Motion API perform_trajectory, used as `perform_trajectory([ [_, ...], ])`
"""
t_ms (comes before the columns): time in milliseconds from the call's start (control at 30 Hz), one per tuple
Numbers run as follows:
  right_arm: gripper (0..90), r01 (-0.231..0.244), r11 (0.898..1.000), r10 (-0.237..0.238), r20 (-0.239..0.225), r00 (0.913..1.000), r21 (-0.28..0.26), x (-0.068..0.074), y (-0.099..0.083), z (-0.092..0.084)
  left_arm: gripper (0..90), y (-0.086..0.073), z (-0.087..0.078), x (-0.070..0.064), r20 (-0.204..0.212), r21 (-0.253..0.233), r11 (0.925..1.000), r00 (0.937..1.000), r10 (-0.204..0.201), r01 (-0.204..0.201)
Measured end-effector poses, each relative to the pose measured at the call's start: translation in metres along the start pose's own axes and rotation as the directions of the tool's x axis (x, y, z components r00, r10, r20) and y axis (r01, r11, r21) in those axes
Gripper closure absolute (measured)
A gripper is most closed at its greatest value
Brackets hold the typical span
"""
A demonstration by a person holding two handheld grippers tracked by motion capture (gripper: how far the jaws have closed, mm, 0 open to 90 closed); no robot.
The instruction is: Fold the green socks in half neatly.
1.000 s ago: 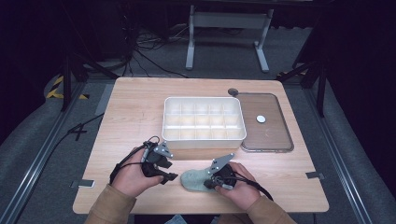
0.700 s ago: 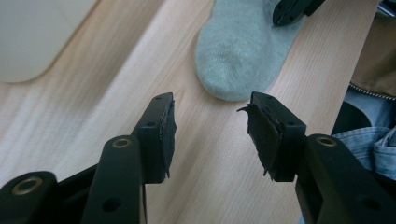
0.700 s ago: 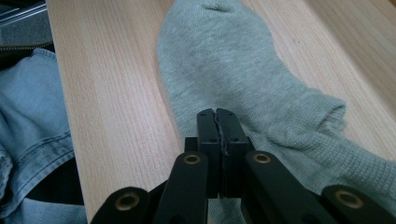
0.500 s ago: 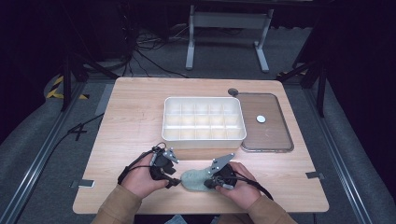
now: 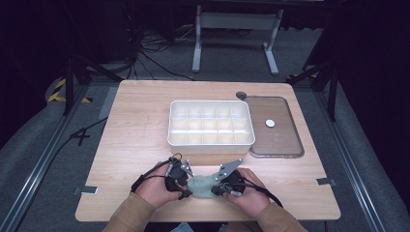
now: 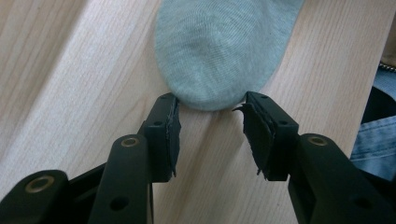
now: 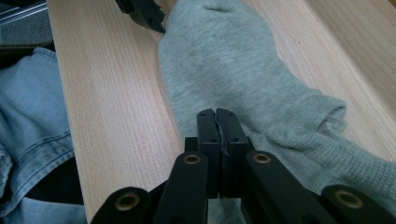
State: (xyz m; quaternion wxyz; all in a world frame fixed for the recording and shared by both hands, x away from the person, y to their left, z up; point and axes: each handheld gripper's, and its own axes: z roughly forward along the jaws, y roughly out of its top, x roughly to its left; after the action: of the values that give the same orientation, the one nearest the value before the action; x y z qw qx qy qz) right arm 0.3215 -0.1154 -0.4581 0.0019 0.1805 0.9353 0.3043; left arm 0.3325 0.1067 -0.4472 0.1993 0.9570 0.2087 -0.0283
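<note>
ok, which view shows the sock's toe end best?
The left gripper view: the sock has its rounded toe close up, just ahead of the open left tool. The right gripper view shows mainly its cuff and middle; the high view shows a small patch between the hands.

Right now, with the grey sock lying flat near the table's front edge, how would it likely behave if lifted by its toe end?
The sock is thin knit fabric lying limp with a rumpled cuff, so it would probably droop and fold rather than hold shape. It looks light. The right gripper is pinching it, so a lift by the left gripper would likely stretch it between them.
</note>
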Motion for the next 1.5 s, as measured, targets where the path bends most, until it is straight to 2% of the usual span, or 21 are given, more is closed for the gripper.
perform_trajectory([
  [133,90.0,0.000,1.000,0.000,0.004,1.0000,0.000,0.000,0.000,0.000,57.2,0.003,0.002,-0.002,-0.020,-0.005,0.9999,0.9998,0.010,-0.010],
  [200,90.0,0.001,1.000,-0.001,0.007,1.0000,0.001,0.001,0.000,0.000,59.6,0.005,0.002,-0.003,-0.030,0.009,0.9998,0.9993,0.020,-0.020],
  [233,90.0,0.002,1.000,-0.002,0.007,1.0000,0.000,0.001,0.000,0.000,61.8,0.006,0.002,-0.004,-0.037,0.006,0.9996,0.9989,0.028,-0.027],
  [300,90.0,0.003,1.000,-0.003,0.008,1.0000,0.000,0.001,0.000,0.000,71.8,0.007,0.003,-0.004,-0.029,0.002,0.9996,0.9992,0.027,-0.027],
  [333,90.0,0.002,1.000,-0.002,0.007,1.0000,-0.001,0.001,0.000,0.000,80.6,0.007,0.003,-0.005,-0.023,0.002,0.9996,0.9994,0.027,-0.027],
  [467,90.0,0.002,1.000,-0.002,0.005,1.0000,-0.006,0.001,-0.001,0.000,86.8,0.011,0.004,-0.007,-0.030,-0.008,0.9990,0.9986,0.044,-0.044],
  [633,90.0,0.003,1.000,-0.003,0.007,1.0000,-0.007,0.001,-0.001,0.000,87.5,0.015,-0.003,-0.011,-0.022,-0.089,0.9948,0.9987,0.047,-0.049],
  [767,90.0,0.008,1.000,-0.008,0.009,0.9999,-0.014,0.001,-0.002,0.000,87.6,0.021,-0.006,-0.016,-0.019,-0.121,0.9899,0.9972,0.073,-0.075],
  [1000,89.9,0.032,0.999,-0.031,0.023,0.9993,-0.032,0.003,-0.003,0.000,87.6,0.030,-0.005,-0.022,-0.021,-0.126,0.9854,0.9933,0.113,-0.115],
  [1100,89.3,0.024,0.999,-0.023,0.014,0.9996,-0.034,0.002,-0.004,-0.002,87.6,0.030,-0.007,-0.022,-0.016,-0.126,0.9870,0.9949,0.099,-0.100],
  [1200,86.1,0.012,0.999,-0.011,0.030,0.9995,-0.042,-0.001,-0.007,-0.013,87.6,0.029,-0.007,-0.019,-0.006,-0.107,0.9894,0.9952,0.098,-0.098],
  [1233,86.1,-0.001,0.999,0.003,0.032,0.9995,-0.052,-0.002,-0.008,-0.019,87.5,0.029,-0.007,-0.019,-0.006,-0.100,0.9913,0.9963,0.085,-0.085],
  [1333,86.5,-0.029,0.998,0.033,0.067,0.9972,-0.063,-0.009,-0.014,-0.035,87.5,0.029,-0.007,-0.018,0.004,-0.094,0.9922,0.9966,0.082,-0.081],
  [1367,86.5,-0.029,0.998,0.033,0.067,0.9972,-0.063,-0.009,-0.014,-0.035,87.5,0.029,-0.007,-0.018,0.004,-0.094,0.9922,0.9966,0.082,-0.081],
  [1400,86.5,-0.054,0.997,0.060,0.116,0.9914,-0.055,-0.017,-0.021,-0.041,87.5,0.029,-0.008,-0.017,0.005,-0.084,0.9931,0.9966,0.082,-0.081],
  [1500,86.9,-0.083,0.996,0.087,0.117,0.9893,-0.035,-0.025,-0.029,-0.036,87.3,0.030,-0.008,-0.017,0.010,-0.083,0.9940,0.9973,0.072,-0.071],
])
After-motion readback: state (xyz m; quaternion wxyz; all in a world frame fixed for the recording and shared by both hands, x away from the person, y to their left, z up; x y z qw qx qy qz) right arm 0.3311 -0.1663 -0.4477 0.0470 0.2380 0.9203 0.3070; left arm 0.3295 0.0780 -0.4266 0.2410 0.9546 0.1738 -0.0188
